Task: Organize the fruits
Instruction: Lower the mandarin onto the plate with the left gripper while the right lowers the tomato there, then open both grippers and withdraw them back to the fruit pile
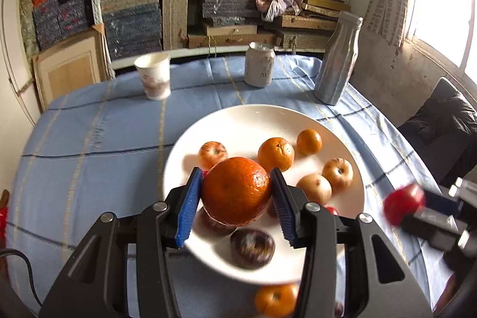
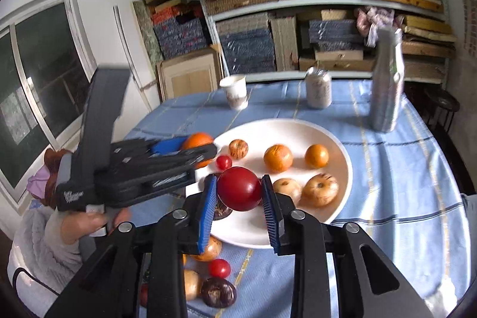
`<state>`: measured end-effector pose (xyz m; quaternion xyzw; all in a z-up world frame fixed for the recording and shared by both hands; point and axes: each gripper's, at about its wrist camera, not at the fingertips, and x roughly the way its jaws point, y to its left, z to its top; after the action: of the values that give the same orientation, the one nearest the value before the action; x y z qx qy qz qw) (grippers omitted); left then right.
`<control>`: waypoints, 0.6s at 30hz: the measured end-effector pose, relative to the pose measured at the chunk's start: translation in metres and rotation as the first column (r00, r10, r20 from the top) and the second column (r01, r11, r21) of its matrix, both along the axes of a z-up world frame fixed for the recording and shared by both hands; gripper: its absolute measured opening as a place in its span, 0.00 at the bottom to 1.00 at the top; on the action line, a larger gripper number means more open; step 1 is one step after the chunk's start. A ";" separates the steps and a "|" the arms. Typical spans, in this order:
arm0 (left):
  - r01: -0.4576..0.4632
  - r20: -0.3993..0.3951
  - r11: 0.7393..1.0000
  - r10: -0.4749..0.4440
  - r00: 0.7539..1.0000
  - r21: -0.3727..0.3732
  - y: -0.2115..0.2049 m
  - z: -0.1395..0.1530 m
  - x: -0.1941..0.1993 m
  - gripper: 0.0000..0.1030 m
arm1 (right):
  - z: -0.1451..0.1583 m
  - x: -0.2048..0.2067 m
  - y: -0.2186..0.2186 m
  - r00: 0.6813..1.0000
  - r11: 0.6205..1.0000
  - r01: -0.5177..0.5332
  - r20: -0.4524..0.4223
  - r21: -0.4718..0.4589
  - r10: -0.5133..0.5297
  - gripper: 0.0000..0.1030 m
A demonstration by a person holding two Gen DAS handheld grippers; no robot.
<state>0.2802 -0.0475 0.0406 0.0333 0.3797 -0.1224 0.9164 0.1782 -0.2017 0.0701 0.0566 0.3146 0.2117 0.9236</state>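
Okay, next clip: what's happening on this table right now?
A person is sorting fruit onto a white plate with two handheld grippers. The left gripper is shut on a large orange, held above the plate. The right gripper is shut on a red fruit over the plate's near edge. Several oranges and apples already lie on the plate; a few fruits remain on the blue tablecloth.

The plate (image 1: 238, 121) was glossy white ceramic; the counter's cloth (image 1: 89, 139) matt blue check. The red fruit (image 2: 238, 188) shone smooth. The bottle (image 1: 337, 61) looked like crinkled metal, the cup (image 1: 153, 76) paper.
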 end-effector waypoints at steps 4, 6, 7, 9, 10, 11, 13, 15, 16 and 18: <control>0.010 -0.033 1.000 -0.010 0.999 0.002 -0.008 -0.020 0.018 0.45 | -0.026 0.014 0.014 0.999 1.000 -0.016 -0.047 -0.024 0.014 0.30; 0.014 -0.045 1.000 -0.014 0.999 0.003 -0.011 -0.028 0.025 0.45 | -0.035 0.018 0.017 0.998 0.999 -0.019 -0.064 -0.027 0.017 0.30; 0.017 -0.051 1.000 -0.017 0.999 0.002 -0.011 -0.031 0.027 0.45 | -0.042 0.022 0.019 0.997 0.999 -0.021 -0.078 -0.028 0.019 0.30; 0.029 -0.064 1.000 -0.029 0.998 0.000 -0.013 -0.038 0.031 0.45 | -0.050 0.026 0.022 0.995 0.999 -0.023 -0.094 -0.037 0.020 0.30; 0.030 -0.068 1.000 -0.030 0.997 0.000 -0.013 -0.041 0.033 0.45 | -0.053 0.028 0.023 0.995 0.999 -0.022 -0.099 -0.044 0.018 0.30; 0.031 -0.072 1.000 -0.032 0.997 -0.003 -0.014 -0.044 0.034 0.45 | -0.056 0.030 0.024 0.994 0.999 -0.022 -0.104 -0.047 0.017 0.30; 0.035 -0.081 0.999 -0.036 0.996 -0.006 -0.016 -0.048 0.037 0.45 | -0.060 0.033 0.026 0.994 0.998 -0.023 -0.110 -0.053 0.017 0.30; 0.038 -0.085 0.999 -0.038 0.996 -0.006 -0.017 -0.053 0.040 0.45 | -0.062 0.036 0.028 0.994 0.998 -0.018 -0.109 -0.061 0.011 0.30; 0.037 -0.088 0.999 -0.038 0.995 -0.009 -0.017 -0.054 0.041 0.45 | -0.063 0.037 0.028 0.994 0.998 -0.016 -0.109 -0.065 0.009 0.30; 0.038 -0.096 0.999 -0.039 0.995 -0.015 -0.016 -0.056 0.043 0.45 | -0.066 0.039 0.028 0.994 0.998 -0.013 -0.107 -0.067 0.006 0.31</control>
<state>0.3231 -0.0637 -0.0154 0.0284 0.4220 -0.1439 0.8947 0.2175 -0.1733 0.0045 0.0351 0.3705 0.2023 0.9059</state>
